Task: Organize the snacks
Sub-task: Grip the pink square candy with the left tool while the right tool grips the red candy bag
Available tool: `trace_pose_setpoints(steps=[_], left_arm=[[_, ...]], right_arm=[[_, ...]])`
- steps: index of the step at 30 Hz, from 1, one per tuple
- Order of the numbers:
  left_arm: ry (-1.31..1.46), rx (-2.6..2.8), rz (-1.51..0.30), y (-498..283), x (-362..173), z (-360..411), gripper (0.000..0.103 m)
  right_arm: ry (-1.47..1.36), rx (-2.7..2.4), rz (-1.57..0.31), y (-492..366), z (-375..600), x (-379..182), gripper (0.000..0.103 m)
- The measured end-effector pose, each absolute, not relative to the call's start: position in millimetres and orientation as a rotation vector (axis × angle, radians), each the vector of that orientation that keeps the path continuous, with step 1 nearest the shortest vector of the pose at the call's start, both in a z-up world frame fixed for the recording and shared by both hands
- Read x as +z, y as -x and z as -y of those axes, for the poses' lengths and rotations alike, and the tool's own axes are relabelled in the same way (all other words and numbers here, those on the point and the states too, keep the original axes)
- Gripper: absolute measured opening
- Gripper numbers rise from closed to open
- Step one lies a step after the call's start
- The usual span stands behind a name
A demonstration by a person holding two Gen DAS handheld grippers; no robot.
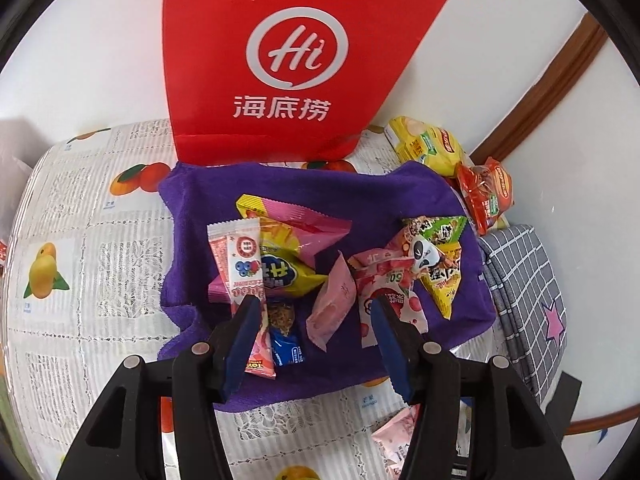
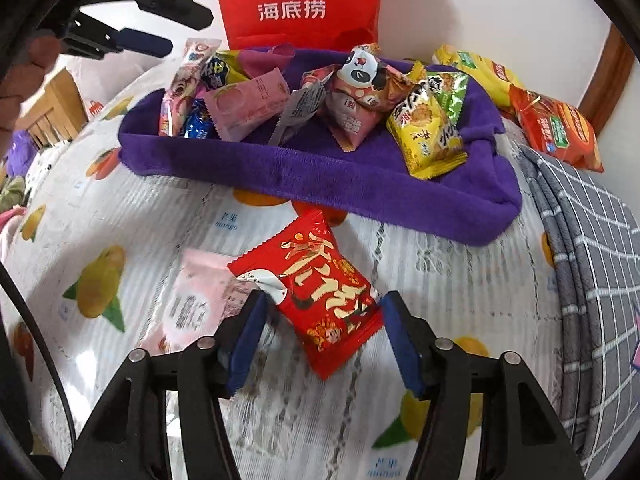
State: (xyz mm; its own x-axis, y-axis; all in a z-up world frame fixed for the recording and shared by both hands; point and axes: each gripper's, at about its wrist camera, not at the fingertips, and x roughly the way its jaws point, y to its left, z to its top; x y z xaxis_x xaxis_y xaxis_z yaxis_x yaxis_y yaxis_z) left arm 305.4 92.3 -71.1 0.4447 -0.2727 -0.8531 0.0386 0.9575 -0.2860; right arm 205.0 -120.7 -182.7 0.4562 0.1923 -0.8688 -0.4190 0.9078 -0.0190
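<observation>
1. Two snacks lie loose on the table's near side, short of the purple cloth tray [image 2: 360, 184]: a red packet [image 2: 316, 296] and a pale pink packet [image 2: 200, 300] that the red one partly overlaps.
2. Red packet, by its look: light, puffy, glossy film, so slippery and easily crushed. Pinching across its middle or by a crimped end seam seems safest.
3. Right gripper [image 2: 320, 344] has its fingers open astride the packet's near end, pads not yet pressing.
4. Left gripper [image 1: 312, 344] hangs over the tray with fingers open, gripping nothing; a long pink stick pack [image 1: 240, 264] lies by its left finger.
5. Table [image 2: 120, 208] wears a shiny fruit-print cover, likely slick. A red paper bag [image 1: 296, 60] stands at the far edge against a white wall; grey checked fabric [image 2: 592, 248] lies at the right edge.
</observation>
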Motion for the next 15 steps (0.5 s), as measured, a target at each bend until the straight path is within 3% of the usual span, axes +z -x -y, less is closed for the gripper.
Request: trace_pose_setpoints(steps=[15], left_arm=[[0.223,-0.212,-1.098,-304.7,-70.3,-89.7,0.055]], right_arm=[[0.280,0.389,-0.997,-237.0,95.7,-181.2,0.069]])
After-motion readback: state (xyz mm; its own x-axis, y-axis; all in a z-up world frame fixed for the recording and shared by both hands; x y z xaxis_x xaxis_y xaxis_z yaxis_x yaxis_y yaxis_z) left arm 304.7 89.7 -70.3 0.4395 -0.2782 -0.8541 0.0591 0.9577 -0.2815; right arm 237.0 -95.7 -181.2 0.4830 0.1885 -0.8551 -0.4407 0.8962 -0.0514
